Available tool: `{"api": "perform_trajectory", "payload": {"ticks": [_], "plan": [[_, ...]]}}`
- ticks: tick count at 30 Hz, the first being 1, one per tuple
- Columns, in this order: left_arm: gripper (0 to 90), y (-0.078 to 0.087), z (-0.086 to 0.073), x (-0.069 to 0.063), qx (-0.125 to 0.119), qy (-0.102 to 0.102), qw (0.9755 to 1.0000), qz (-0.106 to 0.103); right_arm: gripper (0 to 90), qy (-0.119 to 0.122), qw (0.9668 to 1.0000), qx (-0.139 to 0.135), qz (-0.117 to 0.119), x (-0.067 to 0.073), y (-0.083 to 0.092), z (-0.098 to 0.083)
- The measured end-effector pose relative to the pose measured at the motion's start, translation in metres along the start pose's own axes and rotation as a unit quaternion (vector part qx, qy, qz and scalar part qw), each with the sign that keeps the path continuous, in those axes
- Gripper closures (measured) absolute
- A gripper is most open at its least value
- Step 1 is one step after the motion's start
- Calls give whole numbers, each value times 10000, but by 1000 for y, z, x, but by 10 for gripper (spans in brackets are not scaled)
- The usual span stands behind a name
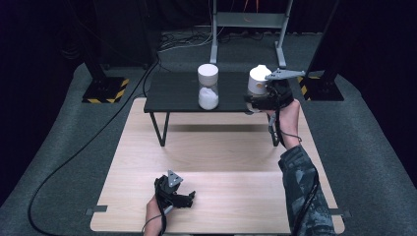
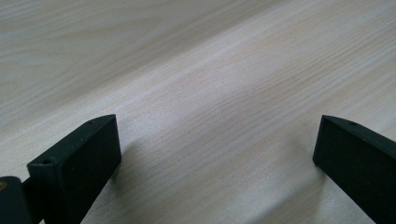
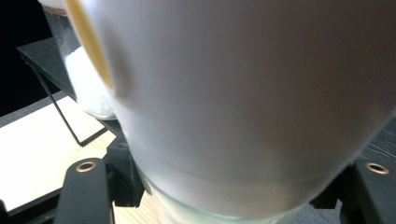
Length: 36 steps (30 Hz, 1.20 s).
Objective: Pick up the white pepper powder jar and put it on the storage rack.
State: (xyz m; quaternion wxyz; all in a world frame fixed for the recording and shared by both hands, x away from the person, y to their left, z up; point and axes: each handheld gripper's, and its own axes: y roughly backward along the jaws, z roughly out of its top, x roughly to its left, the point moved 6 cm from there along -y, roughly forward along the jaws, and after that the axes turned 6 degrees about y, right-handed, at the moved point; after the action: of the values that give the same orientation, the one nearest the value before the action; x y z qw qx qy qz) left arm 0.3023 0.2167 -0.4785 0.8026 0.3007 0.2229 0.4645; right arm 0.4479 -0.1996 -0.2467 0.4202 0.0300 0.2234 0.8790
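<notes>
— What is the right gripper (image 1: 259, 101) doing over there?

— It is clamping its jaws on a white jar (image 1: 259, 79), gripping low on the body and holding it upright at the right end of the small black shelf (image 1: 177, 93). In the right gripper view the jar (image 3: 252, 102) is sitting squarely between the two black jaws.

— And the left gripper (image 1: 183, 196)?

— It is resting near the front edge of the wooden table (image 1: 216, 152), jaws standing wide apart over bare wood (image 2: 205, 93), holding nothing.

— Anything close to the jar?

— A second jar (image 1: 208, 87), clear with white powder in its lower part, is standing at the middle of the shelf, apart from the held one.

— So how should the person be handling this?

— I'd say keeping the jar level, squeezing steadily, and steering clear of that second jar. I cannot tell whether its base is touching the shelf, so slow moves are looking wise.
</notes>
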Motion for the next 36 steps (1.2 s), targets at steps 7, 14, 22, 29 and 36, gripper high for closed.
{"api": "perform_trajectory", "payload": {"ticks": [7, 14, 22, 29, 36], "plan": [[7, 0, 0, 0, 4, 1, 10000, -1, 305, -45, 10000, 50, 6, -3, -9, 3], [8, 0, 0, 0, -12, 14, 10000, -2, 305, -74, 9999, 109, 3, -4, -18, 6], [7, 0, 0, 0, -14, 16, 10000, -2, 305, -217, 9996, 191, -62, -5, -29, 7], [8, 0, 0, 0, -14, 17, 10000, -2, 305, -273, 9992, 270, -111, -7, -36, 5], [8, 0, 0, 0, -13, 21, 10000, -3, 305, -245, 9994, 203, -128, -6, -36, 2]]}}
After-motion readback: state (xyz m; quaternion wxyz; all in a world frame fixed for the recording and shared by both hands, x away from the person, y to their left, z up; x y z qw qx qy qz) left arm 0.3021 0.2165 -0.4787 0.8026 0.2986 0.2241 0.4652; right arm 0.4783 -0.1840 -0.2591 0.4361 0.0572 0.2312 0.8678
